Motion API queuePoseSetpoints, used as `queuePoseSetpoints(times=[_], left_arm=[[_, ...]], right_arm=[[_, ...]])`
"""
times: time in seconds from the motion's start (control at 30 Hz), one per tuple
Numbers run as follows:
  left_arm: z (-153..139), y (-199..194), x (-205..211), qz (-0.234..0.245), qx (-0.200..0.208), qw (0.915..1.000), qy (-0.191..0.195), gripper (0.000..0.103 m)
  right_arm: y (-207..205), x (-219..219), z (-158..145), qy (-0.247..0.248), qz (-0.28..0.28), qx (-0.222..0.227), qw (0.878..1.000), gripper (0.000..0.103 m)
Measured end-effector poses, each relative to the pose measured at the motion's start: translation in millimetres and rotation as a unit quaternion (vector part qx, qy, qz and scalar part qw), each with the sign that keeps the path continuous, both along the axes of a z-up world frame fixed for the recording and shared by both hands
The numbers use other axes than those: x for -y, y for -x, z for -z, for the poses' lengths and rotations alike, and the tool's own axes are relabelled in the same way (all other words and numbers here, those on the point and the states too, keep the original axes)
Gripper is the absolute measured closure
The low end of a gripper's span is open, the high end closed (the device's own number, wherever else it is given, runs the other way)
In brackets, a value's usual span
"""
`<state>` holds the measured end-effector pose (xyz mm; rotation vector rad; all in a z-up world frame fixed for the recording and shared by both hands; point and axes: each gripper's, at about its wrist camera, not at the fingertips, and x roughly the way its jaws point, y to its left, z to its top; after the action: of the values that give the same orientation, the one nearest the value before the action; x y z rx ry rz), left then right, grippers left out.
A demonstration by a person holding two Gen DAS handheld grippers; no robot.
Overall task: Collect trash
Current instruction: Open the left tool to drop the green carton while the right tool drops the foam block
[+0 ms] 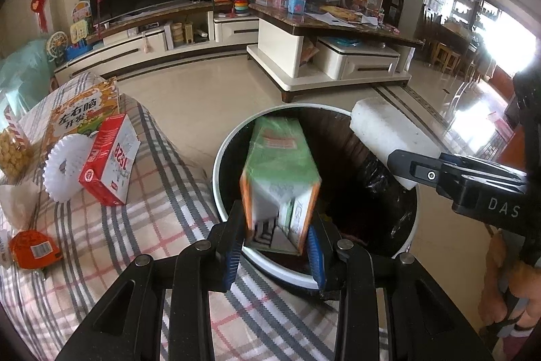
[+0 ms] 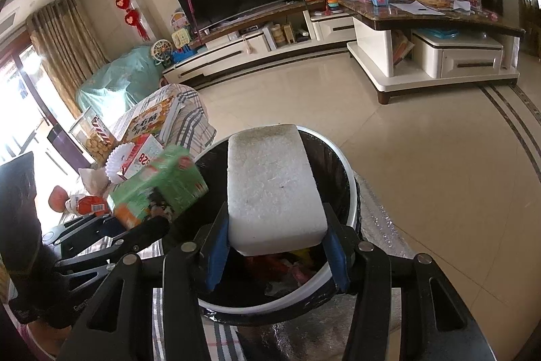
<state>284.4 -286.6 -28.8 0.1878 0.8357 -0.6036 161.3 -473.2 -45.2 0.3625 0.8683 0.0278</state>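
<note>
We hold both pieces over the trash bin [image 1: 233, 137] so they drop inside. Left gripper [image 1: 275, 254] fingers clamp the green carton [image 1: 282, 171]; right gripper [image 2: 275, 254] fingers clamp the white foam block [image 2: 272, 188].

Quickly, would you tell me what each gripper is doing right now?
Left gripper: closed on the green carton.
Right gripper: closed on the white foam block.

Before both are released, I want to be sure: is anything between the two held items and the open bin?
Nothing visible blocks them. The green carton in the left gripper and the white foam block in the right gripper both hang over the open trash bin, apart from each other.
</note>
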Motion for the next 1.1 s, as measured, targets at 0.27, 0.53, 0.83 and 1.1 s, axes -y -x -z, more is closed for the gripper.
queuePoseSetpoints(times=[0.27, 0.53, 0.83, 1.1], left_arm=[[2.5, -1.9, 6.5, 0.001, 0.001, 1.0000, -0.003, 0.071], [-4.5, 9.2, -4.4, -0.005, 0.026, 0.9996, -0.006, 0.051], [4.2, 32.6, -62.4, -0.055, 0.013, 0.9983, 0.009, 0.032], [8.8, 60.3, -129.9, -0.147, -0.005, 0.9890, 0.016, 0.029]], right_arm=[[-6.1, 3.3, 5.0, -0.001, -0.001, -0.009, 1.000, 0.052], [-9.5, 8.9, 5.9, -0.025, 0.004, -0.013, 1.000, 0.042], [4.0, -7.5, 1.3, -0.038, 0.010, 0.005, 0.999, 0.029], [18.4, -44.9, 1.4, -0.047, -0.007, 0.015, 0.999, 0.023]])
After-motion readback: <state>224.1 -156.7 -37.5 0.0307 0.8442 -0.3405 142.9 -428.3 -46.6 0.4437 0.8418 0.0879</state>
